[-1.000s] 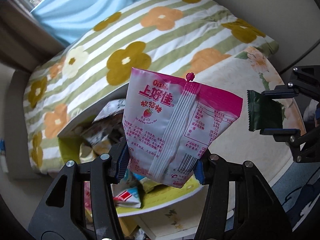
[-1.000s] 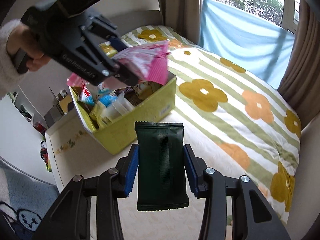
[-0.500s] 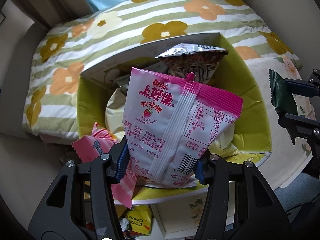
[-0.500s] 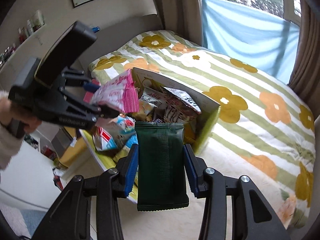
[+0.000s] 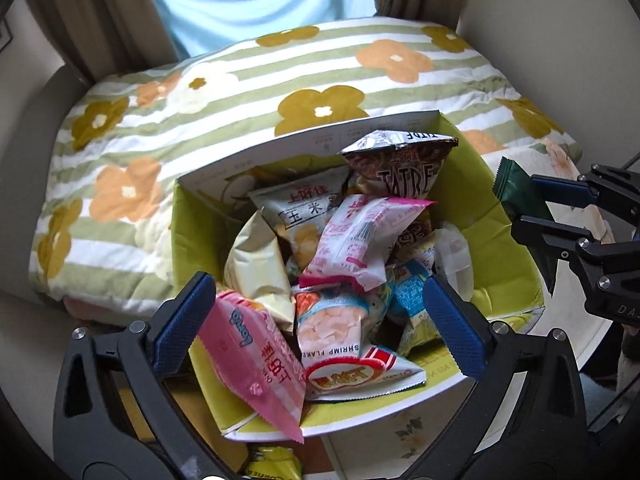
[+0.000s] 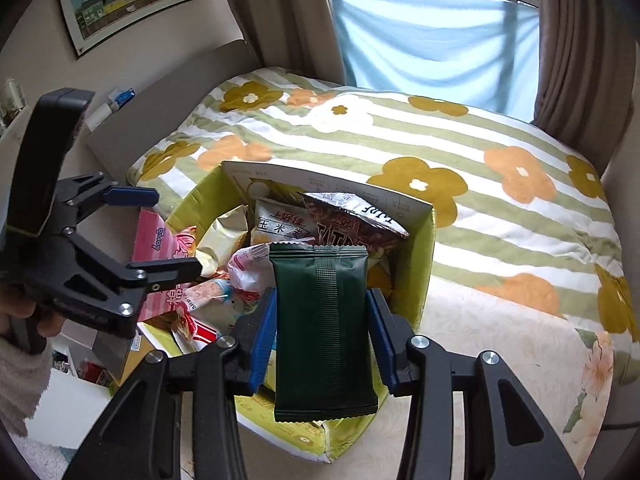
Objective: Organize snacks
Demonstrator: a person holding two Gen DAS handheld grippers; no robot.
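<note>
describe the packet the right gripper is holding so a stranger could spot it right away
Find the flowered bedspread and the green snack box at its near edge. Over the box, the right gripper clamps the dark green packet: plain and unprinted, unlike the colourful bags below.

Both tools are made of black plastic with open triangular cut-outs in their arms. The left gripper [image 5: 320,328] has two fingers [image 5: 182,322] covered by blue pads with a fine dotted texture, and round silver screws sit at the joints. The right gripper [image 6: 322,340] has the same blue pads and silver screws. The person's hand [image 6: 24,312] wears a fluffy white sleeve [image 6: 18,384].
</note>
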